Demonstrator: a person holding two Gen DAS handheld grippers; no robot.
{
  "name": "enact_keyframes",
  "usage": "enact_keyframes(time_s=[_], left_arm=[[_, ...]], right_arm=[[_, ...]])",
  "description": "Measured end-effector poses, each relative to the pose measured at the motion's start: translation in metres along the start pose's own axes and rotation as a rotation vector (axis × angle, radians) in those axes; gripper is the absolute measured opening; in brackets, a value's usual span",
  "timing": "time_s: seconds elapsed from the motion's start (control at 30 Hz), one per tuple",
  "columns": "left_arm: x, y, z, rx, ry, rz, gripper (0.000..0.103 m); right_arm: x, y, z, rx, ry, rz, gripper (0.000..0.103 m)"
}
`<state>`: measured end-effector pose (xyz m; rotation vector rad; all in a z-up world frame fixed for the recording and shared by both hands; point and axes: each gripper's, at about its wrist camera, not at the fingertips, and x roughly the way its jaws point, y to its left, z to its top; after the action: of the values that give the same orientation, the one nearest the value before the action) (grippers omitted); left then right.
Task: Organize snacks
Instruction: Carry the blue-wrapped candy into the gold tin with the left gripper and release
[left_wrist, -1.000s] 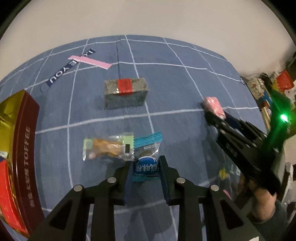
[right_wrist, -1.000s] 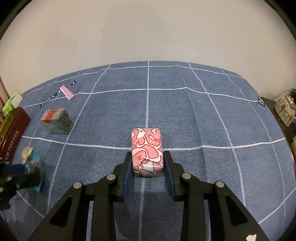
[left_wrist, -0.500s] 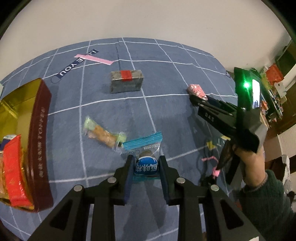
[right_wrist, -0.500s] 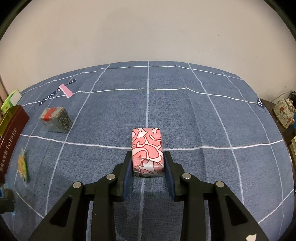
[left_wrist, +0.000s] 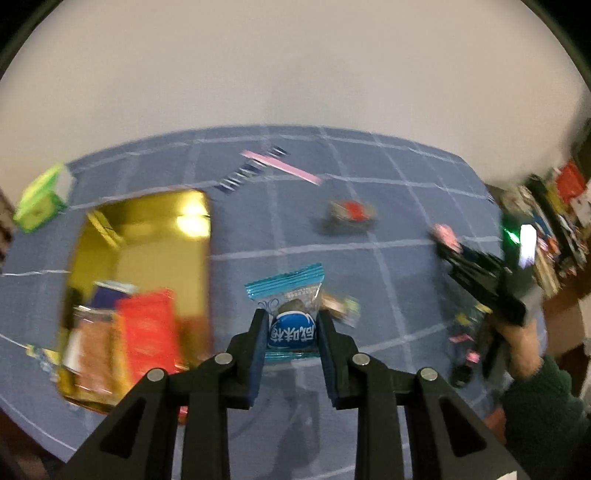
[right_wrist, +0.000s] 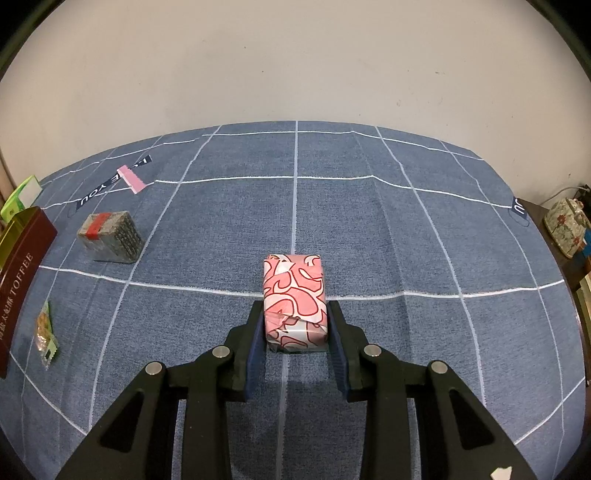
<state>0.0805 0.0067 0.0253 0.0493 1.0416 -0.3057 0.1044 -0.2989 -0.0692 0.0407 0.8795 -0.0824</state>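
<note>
Jaws grip blue packet (left_wrist: 291, 314), seemingly aloft.

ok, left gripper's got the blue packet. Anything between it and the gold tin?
Nothing visible. The blue packet sits clamped in the left gripper, and the open gold tin lies just left of it, with only bare cloth between. The tin's near end already holds snacks; the far end looks free.

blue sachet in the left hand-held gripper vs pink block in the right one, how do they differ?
The blue sachet is a flat, crimped packet with a clear window; the pink block is a boxy parcel in patterned paper. The sachet hangs above the cloth near the gold tin; whether the block rests on the cloth is unclear. Both are clamped between shut jaws.
</note>
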Motion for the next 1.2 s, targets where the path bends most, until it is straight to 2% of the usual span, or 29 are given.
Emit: enact_keyframes(time_s=[0.2, 0.3, 0.4, 0.53, 0.67, 0.93, 1.2], left_arm=[[-0.002, 0.063, 0.026, -0.032, -0.043, 0.147, 0.027], [0.009, 0.093, 0.038, -0.035, -0.022, 0.199, 0.027], [0.028, 0.116, 0.045, -0.037, 0.034, 0.242, 0.027], [0.055, 0.14, 0.05, -0.087, 0.105, 0.225, 0.027], [0.077, 0.145, 0.051, -0.047, 0.145, 0.259, 0.027], [0.101, 0.148, 0.049, -0.05, 0.2, 0.264, 0.027], [0.108, 0.152, 0.048, -0.051, 0.216, 0.283, 0.028]], right_arm=[[0.0, 0.0, 0.0, 0.0, 0.0, 0.001, 0.031], [0.0, 0.0, 0.0, -0.001, 0.0, 0.0, 0.031], [0.0, 0.0, 0.0, -0.001, 0.0, 0.0, 0.031], [0.0, 0.0, 0.0, -0.002, 0.0, 0.0, 0.031], [0.0, -0.001, 0.0, -0.002, 0.0, 0.001, 0.031], [0.0, -0.001, 0.0, -0.002, 0.0, 0.001, 0.031], [-0.001, -0.001, 0.001, -0.006, 0.0, -0.002, 0.031]])
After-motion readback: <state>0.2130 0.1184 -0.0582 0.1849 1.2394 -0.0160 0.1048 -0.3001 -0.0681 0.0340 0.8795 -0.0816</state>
